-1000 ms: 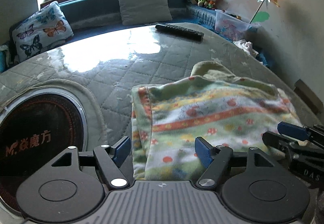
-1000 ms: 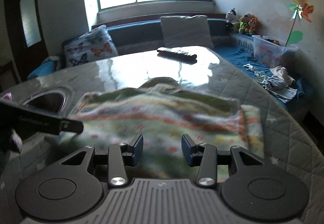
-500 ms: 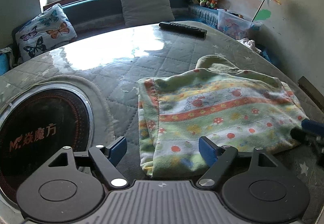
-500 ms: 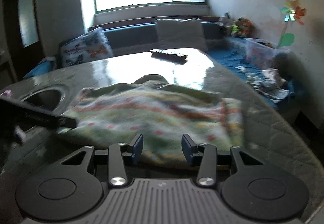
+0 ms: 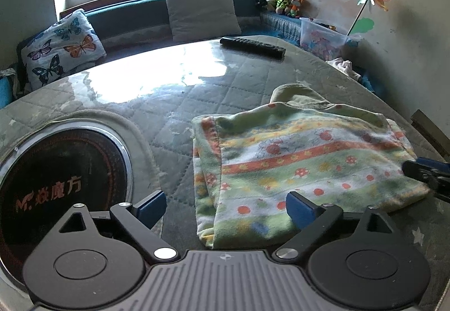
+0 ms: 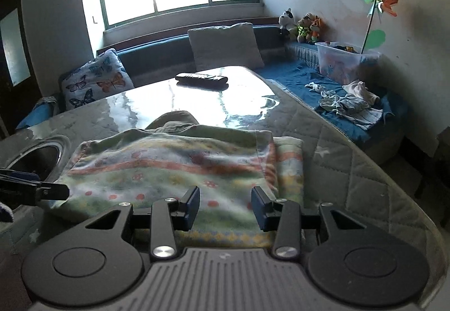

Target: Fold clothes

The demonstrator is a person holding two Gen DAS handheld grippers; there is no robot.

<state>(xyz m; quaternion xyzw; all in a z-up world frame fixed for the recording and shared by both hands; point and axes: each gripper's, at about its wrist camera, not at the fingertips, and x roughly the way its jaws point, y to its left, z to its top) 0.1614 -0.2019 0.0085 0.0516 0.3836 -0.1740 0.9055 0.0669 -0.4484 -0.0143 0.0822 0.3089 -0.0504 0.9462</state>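
A folded striped garment (image 5: 303,167), green with orange bands and small red dots, lies flat on a quilted table (image 5: 174,97) at the centre right of the left wrist view. The left gripper (image 5: 226,208) sits at the bottom of that frame; its jaws have just been opening and now stand wide apart, released, with the garment's near left corner lying between the blue pads but not pressed. The right gripper (image 6: 225,205) is at the bottom of its own frame, jaws partly open and clamping nothing, the garment's near edge just beyond them.

At the upper right of the right wrist view, a clear plastic bin (image 6: 346,63) rests on a blue bench and holds a jumble of colourful items (too small to tell what they are). A pinwheel (image 6: 382,1) stands beside it. A round dark inset (image 5: 56,187) fills the table's lower left in the left wrist view. A remote (image 5: 251,46) lies at the table's far end.
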